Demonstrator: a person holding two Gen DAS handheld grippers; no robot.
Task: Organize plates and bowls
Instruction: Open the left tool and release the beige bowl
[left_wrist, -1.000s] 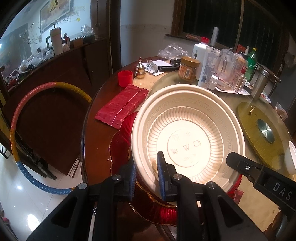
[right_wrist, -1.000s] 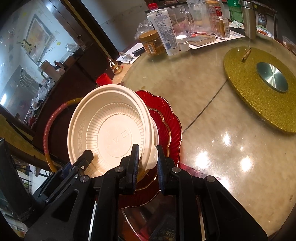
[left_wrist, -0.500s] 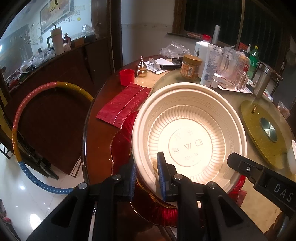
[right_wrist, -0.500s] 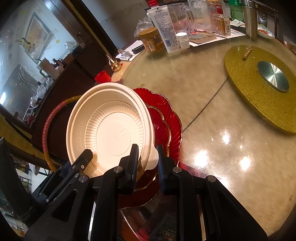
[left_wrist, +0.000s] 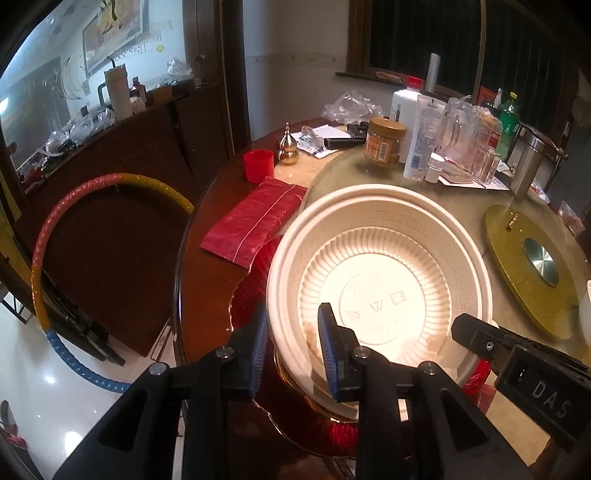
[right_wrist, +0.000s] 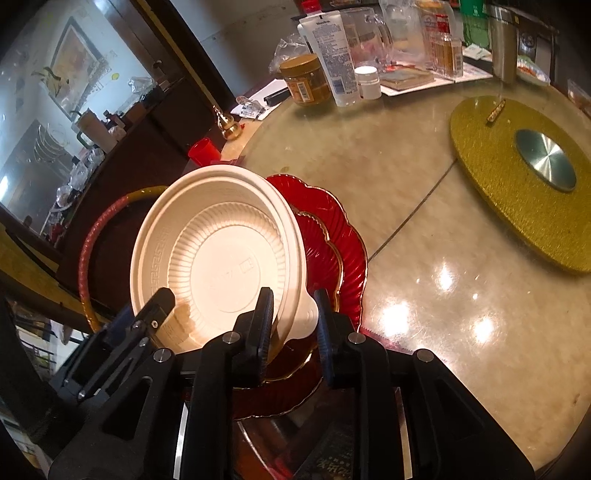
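A large cream ribbed bowl is held over a stack of red scalloped plates near the table's front left edge. My left gripper is shut on the bowl's near rim. My right gripper is shut on the bowl's opposite rim; the bowl tilts left above the red plates. The right gripper's body shows at the lower right of the left wrist view. Much of the plates is hidden under the bowl.
A gold turntable disc lies at the right on the glass tabletop. Bottles, a peanut butter jar and a pitcher stand at the back. A red cup, red cloth and hula hoop are at the left.
Both grippers keep hold of the bowl. It has shifted slightly with them, tilting a little more toward the left over the red plates.
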